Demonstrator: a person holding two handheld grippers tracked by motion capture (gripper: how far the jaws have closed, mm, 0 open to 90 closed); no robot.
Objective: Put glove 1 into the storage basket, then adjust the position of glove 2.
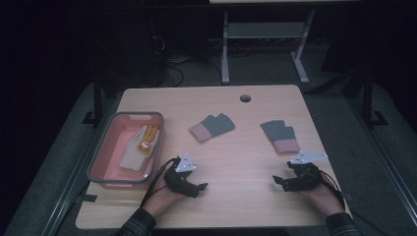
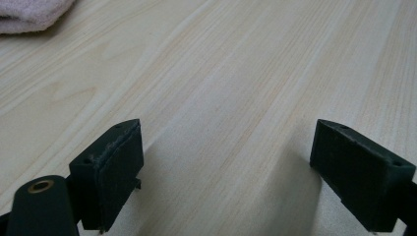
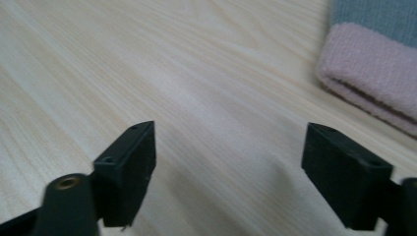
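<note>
On the pale wooden table (image 1: 236,162) in front of me, two grey fingerless gloves with pink cuffs wait to be picked up. My left claw (image 1: 197,187) rests low near the front edge, jaws spread wide with nothing between them; the left gripper view looks out over bare wood grain between the two black pads (image 2: 110,172). My right claw (image 1: 281,181) sits opposite, its jaws also parted and empty. The right-hand glove (image 1: 281,135) lies just beyond my right claw, fingers away from me and pink cuff (image 3: 373,83) nearest, and that cuff appears at the upper right of the right gripper view. The left-hand glove (image 1: 212,126) lies near the table's middle, angled, its cuff toward the pink basin (image 1: 98,162) at the left. A pale work glove (image 1: 137,147) with yellow-orange fingers already lies in that basin. I judge the knit gloves light, soft and floppy, not fragile and not slippery; they will sag from any single grip and may drag on the wood. The doubled ribbed cuff looks like the thickest part, so it is probably the best place to pinch, low against the table.
</note>
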